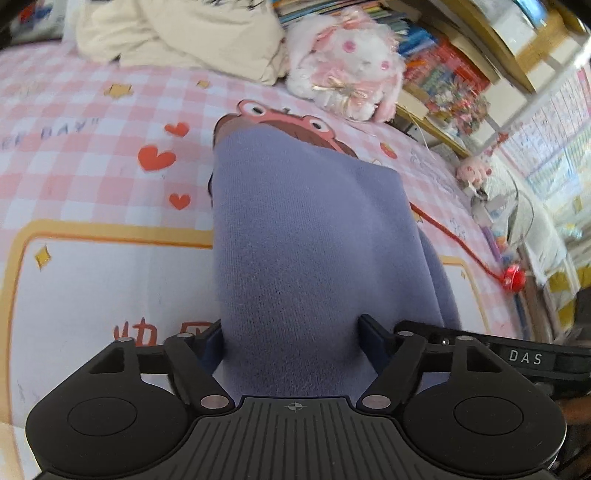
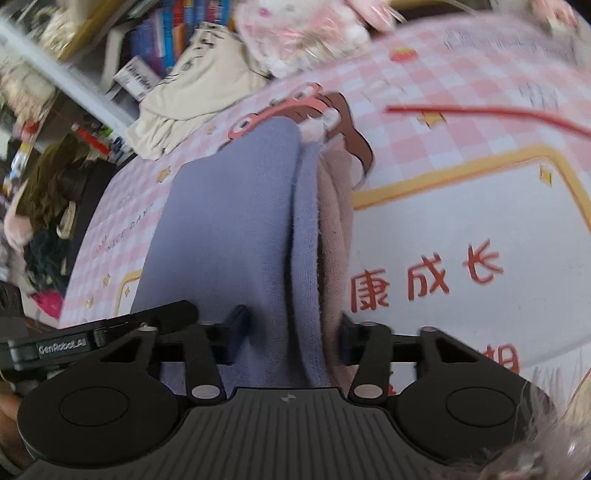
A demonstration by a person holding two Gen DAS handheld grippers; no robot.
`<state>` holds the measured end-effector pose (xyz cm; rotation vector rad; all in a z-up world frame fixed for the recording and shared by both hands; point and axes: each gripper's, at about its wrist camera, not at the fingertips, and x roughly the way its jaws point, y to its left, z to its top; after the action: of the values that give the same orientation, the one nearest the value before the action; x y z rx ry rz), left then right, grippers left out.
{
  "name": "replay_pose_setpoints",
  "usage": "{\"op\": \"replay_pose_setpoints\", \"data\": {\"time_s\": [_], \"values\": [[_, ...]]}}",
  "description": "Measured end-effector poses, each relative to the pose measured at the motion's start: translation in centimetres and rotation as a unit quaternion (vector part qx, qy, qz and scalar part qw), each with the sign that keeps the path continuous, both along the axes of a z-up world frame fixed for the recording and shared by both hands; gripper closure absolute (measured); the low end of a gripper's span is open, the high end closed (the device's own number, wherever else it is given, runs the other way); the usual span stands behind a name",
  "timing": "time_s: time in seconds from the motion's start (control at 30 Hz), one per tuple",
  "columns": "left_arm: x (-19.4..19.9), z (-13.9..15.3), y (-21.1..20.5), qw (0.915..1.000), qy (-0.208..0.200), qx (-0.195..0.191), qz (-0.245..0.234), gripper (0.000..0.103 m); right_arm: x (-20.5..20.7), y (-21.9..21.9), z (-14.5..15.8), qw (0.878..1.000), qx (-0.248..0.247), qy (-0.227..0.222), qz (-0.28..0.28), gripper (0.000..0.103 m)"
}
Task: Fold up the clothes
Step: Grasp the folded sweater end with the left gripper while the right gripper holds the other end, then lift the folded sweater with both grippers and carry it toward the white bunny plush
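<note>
the pink-and-white checked bedsheet with red hearts and a gold-framed white panel (image 1: 92,122) fills most of both views, and on it lies the lavender-blue knitted garment with a dusty-pink inner layer (image 1: 306,236), stretched away from the cameras toward a printed cartoon face; in the right wrist view its folded edge shows blue over pink layers stacked together. behind it sit a cream-coloured crumpled cloth heap (image 1: 177,33) and a fluffy white-and-pink plush rabbit (image 1: 347,62), with a thin red cord (image 1: 458,240) trailing to the side. the step looks like carrying the near edge over for a fold; to do it well, both ends should rise evenly and travel together so the layers stay aligned, then land flat and clear of the cord. the left gripper (image 1: 291,332) has its jaws spread fairly wide yet pressed against a thick bunch of the garment, so it is gripping it. the right gripper (image 2: 291,328) likewise clamps the layered edge, blue and pink between its fingers (image 2: 236,328).
</note>
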<state>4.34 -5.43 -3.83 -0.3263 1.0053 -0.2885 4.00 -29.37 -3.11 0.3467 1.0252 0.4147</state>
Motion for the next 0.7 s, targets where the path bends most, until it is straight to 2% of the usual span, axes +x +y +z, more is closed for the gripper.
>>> {"op": "replay_pose_setpoints", "data": {"time_s": [0.13,0.17,0.3,0.4,0.5,0.6,0.7], "values": [[-0.8,1.3,-1.6,0.9963,-0.039,0.068,-0.034,0.035,-0.9,1.4,0.9,0.998,-0.045,-0.041,0.035,0.072],[-0.8,1.4,-1.8,0.9953,-0.044,0.077,-0.039,0.035,-0.8,1.4,0.7,0.998,-0.044,-0.037,0.034,0.071],[0.2,0.5,0.4,0.9997,-0.001,0.019,-0.012,0.030,0.4,-0.1,-0.2,1.000,0.006,0.011,0.001,0.056],[0.8,0.0,1.7,0.9994,0.027,-0.023,0.006,0.028,1.4,-1.0,-1.0,0.998,0.046,0.047,-0.025,0.044],[1.5,-0.6,2.5,0.9973,0.050,-0.054,0.012,0.027,2.2,-1.3,-1.3,0.995,0.070,0.064,-0.036,0.043],[1.8,-1.0,2.8,0.9960,0.052,-0.071,0.015,0.027,2.7,-0.8,-1.2,0.996,0.062,0.062,-0.026,0.043],[1.7,-1.0,2.2,0.9972,0.046,-0.057,0.013,0.029,2.6,-0.4,-1.1,0.997,0.049,0.053,-0.013,0.045]]}}
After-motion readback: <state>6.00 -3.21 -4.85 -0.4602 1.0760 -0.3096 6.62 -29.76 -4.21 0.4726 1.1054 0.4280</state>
